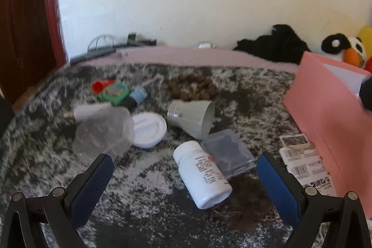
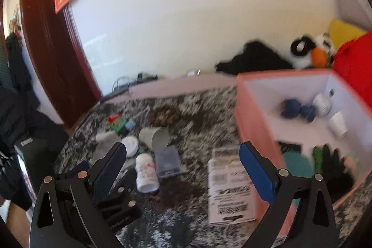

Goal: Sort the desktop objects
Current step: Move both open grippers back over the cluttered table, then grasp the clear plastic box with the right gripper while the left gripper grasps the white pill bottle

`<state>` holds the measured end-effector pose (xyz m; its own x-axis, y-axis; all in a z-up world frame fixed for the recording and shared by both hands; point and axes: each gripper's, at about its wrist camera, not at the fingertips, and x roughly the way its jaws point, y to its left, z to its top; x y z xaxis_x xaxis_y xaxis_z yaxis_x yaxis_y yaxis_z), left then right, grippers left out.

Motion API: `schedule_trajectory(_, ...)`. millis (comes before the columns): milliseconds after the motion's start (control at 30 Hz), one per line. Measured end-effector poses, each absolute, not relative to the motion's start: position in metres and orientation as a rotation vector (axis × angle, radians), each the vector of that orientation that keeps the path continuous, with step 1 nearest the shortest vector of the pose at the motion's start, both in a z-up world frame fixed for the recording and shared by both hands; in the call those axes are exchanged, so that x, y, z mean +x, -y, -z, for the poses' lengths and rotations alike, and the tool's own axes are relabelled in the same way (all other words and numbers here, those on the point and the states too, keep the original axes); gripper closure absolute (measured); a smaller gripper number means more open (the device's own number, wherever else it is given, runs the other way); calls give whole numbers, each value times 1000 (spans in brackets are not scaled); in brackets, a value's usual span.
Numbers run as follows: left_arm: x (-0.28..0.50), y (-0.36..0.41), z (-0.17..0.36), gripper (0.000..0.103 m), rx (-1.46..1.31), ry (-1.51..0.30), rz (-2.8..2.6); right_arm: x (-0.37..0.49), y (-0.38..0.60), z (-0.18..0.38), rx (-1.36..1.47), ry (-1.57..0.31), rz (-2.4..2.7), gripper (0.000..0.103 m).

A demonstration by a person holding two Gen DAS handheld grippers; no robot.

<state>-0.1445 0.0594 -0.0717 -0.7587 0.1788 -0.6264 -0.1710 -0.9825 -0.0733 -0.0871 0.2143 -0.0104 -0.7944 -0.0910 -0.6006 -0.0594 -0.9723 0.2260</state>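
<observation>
My left gripper [image 1: 184, 170] is open just above a white pill bottle [image 1: 201, 174] lying on its side on the grey patterned surface; the bottle lies between the blue finger pads. A clear plastic case [image 1: 227, 156] touches the bottle's right side. A grey cup [image 1: 191, 116] lies tipped over behind it, beside a white lid [image 1: 148, 130] and a crumpled clear bag [image 1: 103, 131]. My right gripper [image 2: 182, 155] is open and holds nothing, high above the same clutter, next to the pink box [image 2: 255, 122]. The bottle [image 2: 146, 172] and the left gripper's body [image 2: 116, 196] show below it.
The pink box [image 1: 325, 108] stands at the right and holds blue items [image 2: 297, 108], a white cup [image 2: 338, 124] and dark things. White labelled cartons [image 2: 230, 190] lie against it. Small toys [image 1: 116, 91], brown beads [image 1: 193, 86], a plush penguin [image 1: 344, 48] and black cloth [image 1: 274, 45] lie behind.
</observation>
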Motion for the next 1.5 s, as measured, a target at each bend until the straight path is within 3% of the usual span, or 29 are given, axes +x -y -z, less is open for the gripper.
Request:
schedule_trajectory(333, -162, -72, 102, 1, -1087, -4, -2737, -134, -218, 80, 1295, 353, 2856, 3)
schedule_trajectory(800, -195, -83, 148, 12, -1295, 5, -2674, -161, -231, 85, 1285, 504, 2811, 7)
schedule_trajectory(867, -197, -80, 148, 17, -1295, 4, -2690, -170, -228, 92, 1308, 511, 2794, 10)
schedule_trajectory(1000, -198, -74, 147, 54, -1294, -5, -2713, -189, -222, 107, 1355, 524, 2760, 13)
schedule_trajectory(1033, -198, -72, 147, 57, -1295, -12, -2713, -193, -220, 111, 1366, 527, 2751, 13)
schedule_trajectory(1300, -198, -60, 147, 56, -1307, -53, -2703, -229, -197, 146, 1525, 461, 2707, 13)
schedule_trajectory(1433, -196, -57, 145, 56, -1307, -63, -2691, -240, -174, 151, 1512, 315, 2747, 11)
schedule_trajectory(1467, -196, -56, 145, 56, -1306, -69, -2689, -240, -170, 153, 1536, 260, 2768, 13)
schedule_trajectory(1500, -195, -55, 145, 56, -1305, -75, -2687, -241, -167, 156, 1564, 203, 2788, 28)
